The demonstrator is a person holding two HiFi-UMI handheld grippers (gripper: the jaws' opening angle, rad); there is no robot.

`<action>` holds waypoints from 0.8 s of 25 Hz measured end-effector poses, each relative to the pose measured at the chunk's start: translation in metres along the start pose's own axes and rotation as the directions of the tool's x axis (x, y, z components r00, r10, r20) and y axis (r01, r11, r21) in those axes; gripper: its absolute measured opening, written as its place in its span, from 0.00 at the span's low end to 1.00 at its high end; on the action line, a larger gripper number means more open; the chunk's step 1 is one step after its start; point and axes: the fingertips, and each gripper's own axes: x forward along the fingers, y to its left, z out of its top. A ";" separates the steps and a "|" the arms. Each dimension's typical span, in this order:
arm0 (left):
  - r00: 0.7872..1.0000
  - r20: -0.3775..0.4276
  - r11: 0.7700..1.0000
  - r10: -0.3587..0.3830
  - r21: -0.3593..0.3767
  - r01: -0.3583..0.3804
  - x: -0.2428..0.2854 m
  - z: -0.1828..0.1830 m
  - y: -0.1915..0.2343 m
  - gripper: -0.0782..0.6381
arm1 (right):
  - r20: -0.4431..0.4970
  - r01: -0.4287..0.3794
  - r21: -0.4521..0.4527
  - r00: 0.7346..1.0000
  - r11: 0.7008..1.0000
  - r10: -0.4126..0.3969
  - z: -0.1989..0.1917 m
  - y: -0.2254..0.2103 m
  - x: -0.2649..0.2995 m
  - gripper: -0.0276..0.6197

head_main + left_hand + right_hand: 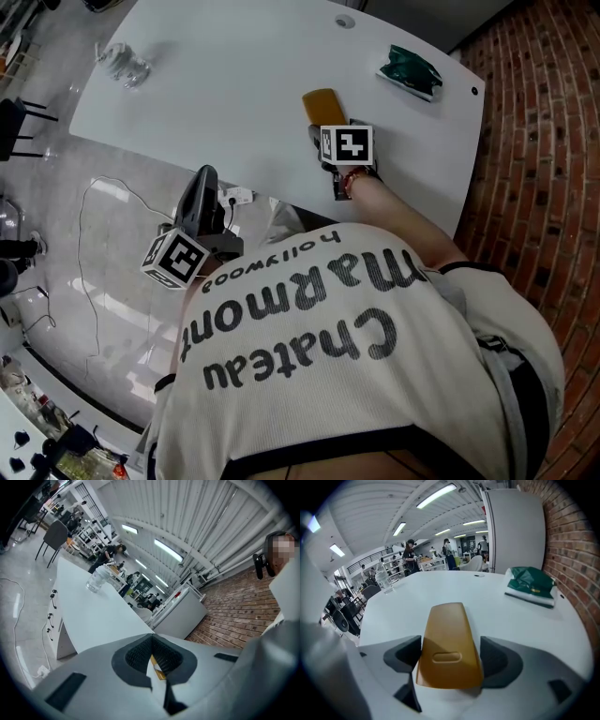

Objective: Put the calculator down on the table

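The mustard-yellow calculator (322, 103) lies flat, back side up, on the white table (234, 84). My right gripper (326, 126) stands over its near end and points steeply down. In the right gripper view the calculator (446, 620) sits between the two dark pads (401, 654) with a thin gap at each side, its shadow on the table under it, so the right gripper (449, 656) is open. My left gripper (204, 178) hangs off the table's near edge, above the floor. Its jaws (152, 638) meet at the tips and hold nothing.
A green packet on a white pad (410, 71) lies at the table's far right. A clear crumpled plastic thing (127, 66) sits at the far left. A cable (89, 272) and a plug strip (239, 196) lie on the grey floor. Brick flooring (544, 141) runs along the right.
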 end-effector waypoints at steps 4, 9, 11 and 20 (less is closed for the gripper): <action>1.000 -0.002 0.999 0.025 0.024 -0.025 -0.004 0.000 0.001 0.11 | -0.016 -0.017 0.025 1.000 1.000 0.018 -0.003 -0.001 -0.001 0.66; 0.998 0.005 0.993 0.068 0.099 -0.068 -0.008 0.013 0.003 0.11 | -0.027 -0.037 0.069 0.999 0.997 0.039 -0.003 -0.001 -0.007 0.71; 0.999 0.020 0.994 0.043 0.104 -0.045 -0.011 0.018 -0.002 0.11 | -0.020 -0.045 0.081 0.999 0.996 0.047 -0.002 0.000 -0.014 0.70; 1.000 0.016 0.990 -0.006 0.138 0.004 -0.029 0.004 -0.027 0.11 | 0.049 -0.143 0.189 0.989 0.972 0.136 -0.008 0.008 -0.068 0.68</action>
